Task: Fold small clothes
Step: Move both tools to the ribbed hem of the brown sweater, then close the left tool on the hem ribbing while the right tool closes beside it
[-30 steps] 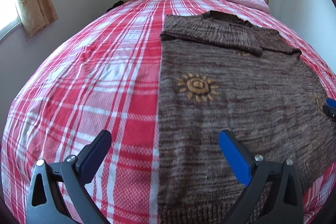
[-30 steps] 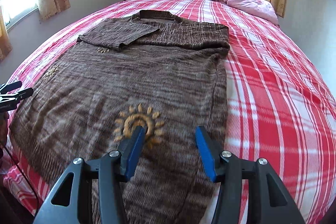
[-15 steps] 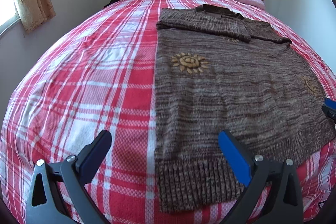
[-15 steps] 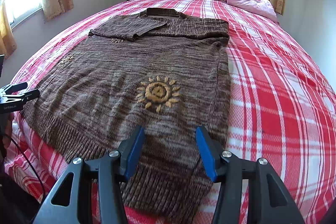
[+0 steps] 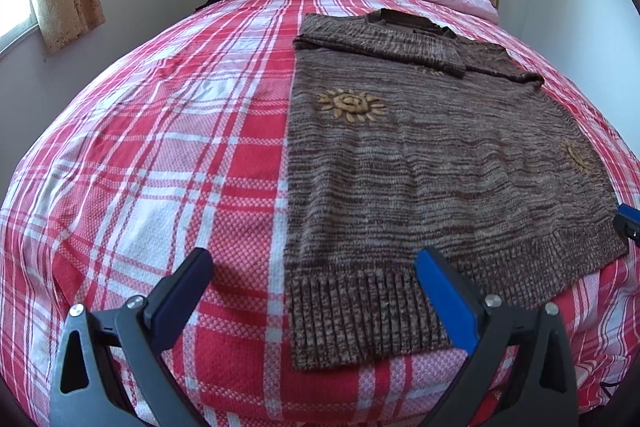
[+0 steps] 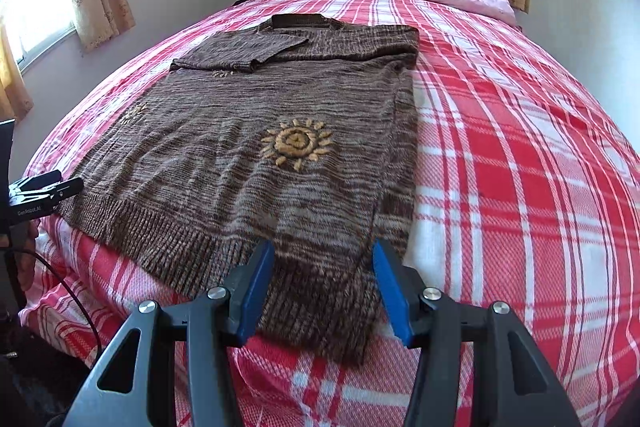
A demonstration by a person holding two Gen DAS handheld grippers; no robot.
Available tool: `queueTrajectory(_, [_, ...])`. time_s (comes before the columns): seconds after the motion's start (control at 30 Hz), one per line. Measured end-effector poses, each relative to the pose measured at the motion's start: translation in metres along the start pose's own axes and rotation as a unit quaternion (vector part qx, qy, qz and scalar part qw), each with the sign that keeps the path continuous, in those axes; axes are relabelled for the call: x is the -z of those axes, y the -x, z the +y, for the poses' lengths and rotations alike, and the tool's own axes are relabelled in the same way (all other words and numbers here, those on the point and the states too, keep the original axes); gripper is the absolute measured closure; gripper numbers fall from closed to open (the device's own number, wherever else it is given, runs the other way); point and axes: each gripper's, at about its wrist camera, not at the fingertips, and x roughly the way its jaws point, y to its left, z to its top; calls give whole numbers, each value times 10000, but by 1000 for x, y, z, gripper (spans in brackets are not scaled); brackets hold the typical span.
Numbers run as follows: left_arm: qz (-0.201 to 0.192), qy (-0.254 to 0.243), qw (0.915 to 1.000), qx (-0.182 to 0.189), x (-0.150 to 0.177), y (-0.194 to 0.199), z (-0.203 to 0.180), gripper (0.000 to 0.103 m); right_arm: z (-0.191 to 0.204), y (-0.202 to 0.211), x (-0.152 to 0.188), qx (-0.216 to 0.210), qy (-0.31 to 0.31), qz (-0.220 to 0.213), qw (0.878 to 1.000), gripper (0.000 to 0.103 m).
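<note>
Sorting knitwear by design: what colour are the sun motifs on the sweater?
Golden tan, on the marled brown sweater; the sun motif shows best in the right wrist view.

"GenRobot.AI" (faint) on left tongs (image 6: 44, 193)

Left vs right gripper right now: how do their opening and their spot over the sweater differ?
The left gripper is opened wider than the right gripper. The left gripper straddles the left bottom corner of the sweater, one finger over the plaid bedspread; the right gripper has both fingers over the right bottom corner. Both are open and hold nothing.
</note>
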Motion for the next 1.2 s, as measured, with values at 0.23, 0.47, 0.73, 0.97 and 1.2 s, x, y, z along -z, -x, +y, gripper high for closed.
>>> queueTrajectory(0.23, [-33, 67, 9999, 122, 11, 6, 3, 1, -13, 8, 10, -92, -254, 51, 9996, 50])
queueTrajectory(0.47, [-109, 63, 9996, 271, 17, 13, -2, 12, -21, 12, 18, -447, -589, 83, 9972, 50])
queueTrajectory(0.73, [-44, 143, 9987, 496, 23, 22, 4, 28, -22, 12, 22, -766, -843, 72, 9935, 53])
queueTrajectory(0.97, [-12, 480, 9946, 919, 19, 21, 15, 30, -26, 11, 22, -978, -1028, 71, 9899, 67])
queueTrajectory(1.2, [40, 483, 9931, 1065, 19, 21, 12, 36, -26, 10, 23, -1004, -1069, 85, 9891, 68])
